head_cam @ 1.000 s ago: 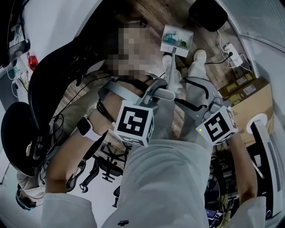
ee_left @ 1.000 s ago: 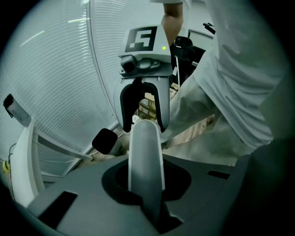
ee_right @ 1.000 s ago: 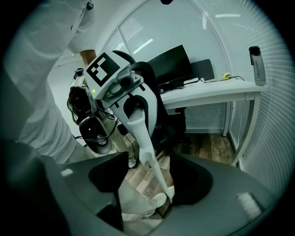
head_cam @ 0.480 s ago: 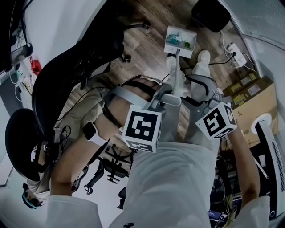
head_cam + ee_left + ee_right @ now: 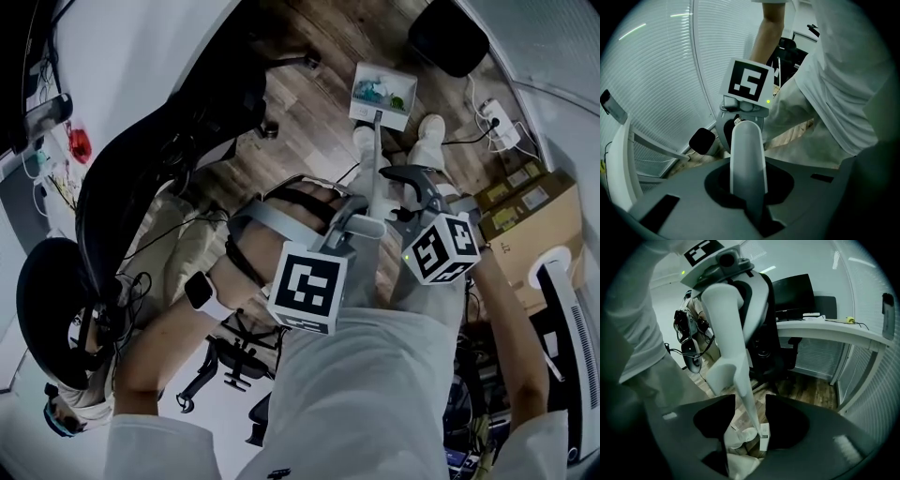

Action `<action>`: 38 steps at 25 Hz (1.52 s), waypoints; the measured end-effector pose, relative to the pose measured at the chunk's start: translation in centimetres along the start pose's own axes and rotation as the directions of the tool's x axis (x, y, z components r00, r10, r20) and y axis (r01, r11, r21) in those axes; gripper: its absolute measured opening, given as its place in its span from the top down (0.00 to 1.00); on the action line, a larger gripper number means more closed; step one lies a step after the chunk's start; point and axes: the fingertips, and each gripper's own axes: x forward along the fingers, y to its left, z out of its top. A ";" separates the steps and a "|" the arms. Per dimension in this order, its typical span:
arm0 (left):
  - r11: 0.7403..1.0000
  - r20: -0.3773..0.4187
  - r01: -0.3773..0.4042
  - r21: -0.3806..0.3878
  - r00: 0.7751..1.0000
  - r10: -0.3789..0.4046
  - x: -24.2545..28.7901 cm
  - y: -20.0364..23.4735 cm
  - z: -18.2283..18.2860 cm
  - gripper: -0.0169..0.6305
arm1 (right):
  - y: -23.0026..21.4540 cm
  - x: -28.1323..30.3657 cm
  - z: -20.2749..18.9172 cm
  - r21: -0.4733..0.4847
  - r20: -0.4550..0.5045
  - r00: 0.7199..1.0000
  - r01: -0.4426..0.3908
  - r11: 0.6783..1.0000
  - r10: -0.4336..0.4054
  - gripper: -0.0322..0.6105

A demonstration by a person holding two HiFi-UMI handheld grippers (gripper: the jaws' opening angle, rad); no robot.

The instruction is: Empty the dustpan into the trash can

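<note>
A black chair (image 5: 159, 159) is standing at the left on the wood floor (image 5: 300, 103). The person's left forearm (image 5: 159, 347) is coming in from the lower left, bent at the elbow, with a watch (image 5: 200, 291) on the wrist. It is carrying the left hand-held gripper (image 5: 749, 187), which is pointing steeply down. The left gripper's jaws are standing narrow, clamping the pale grip (image 5: 747, 150) at the top of the dustpan's pole.

From that grip the thin pole (image 5: 377, 159) is running down and away to the dustpan (image 5: 382, 94). The pan is sitting down by the floor, just beyond the person's shoes (image 5: 366, 141), with green and teal litter (image 5: 375, 92) lying in it.

The right forearm (image 5: 516, 347) is reaching in from the lower right. It is bringing the right hand-held gripper (image 5: 750, 401) up just beside the left one, slanting down less steeply. Its jaws have just been closing but are standing wide. The pole is passing between them, and neither pad is pressing on it.

Further right and beyond the pan, a black rounded bin (image 5: 448, 33), apparently the trash can, is standing near the dustpan but apart from it. A power strip (image 5: 495, 120) is lying on the floor to the right of the shoes. A cardboard box (image 5: 530, 211) is sitting at the right edge, next to the right forearm. In the right gripper view, a tabletop (image 5: 825, 326) is carrying a dark monitor (image 5: 792, 291) behind the pole.
</note>
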 end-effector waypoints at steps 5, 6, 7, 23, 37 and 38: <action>1.000 0.017 -0.005 -0.028 1.000 0.005 -0.3 0.6 0.0 0.93 | 0.1 1.0 -1.4 -0.021 -0.016 0.999 -0.028 0.999 0.027 0.71; 0.999 0.020 -0.006 -0.032 1.000 0.007 -0.4 0.8 0.0 0.93 | 0.0 1.2 -1.6 -0.027 -0.018 0.999 -0.030 0.999 0.029 0.71; 0.999 0.020 -0.011 -0.034 1.000 0.012 -0.6 1.0 -0.1 0.93 | -0.1 1.4 -1.8 -0.033 -0.018 0.999 -0.030 0.999 0.030 0.71; 0.992 0.046 -0.059 -0.111 0.997 0.064 -4.7 2.6 -0.1 0.93 | -1.3 0.2 1.2 -0.063 0.092 0.995 0.033 0.997 -0.027 0.81; 0.992 0.073 -0.070 -0.106 0.994 0.078 -9.3 2.5 2.4 0.93 | -1.0 -4.2 4.6 -0.050 0.117 0.992 0.055 0.997 -0.049 0.82; 0.992 0.075 -0.069 -0.105 0.994 0.077 -9.7 2.5 2.6 0.93 | -0.9 -4.5 4.9 -0.050 0.118 0.992 0.056 0.997 -0.050 0.82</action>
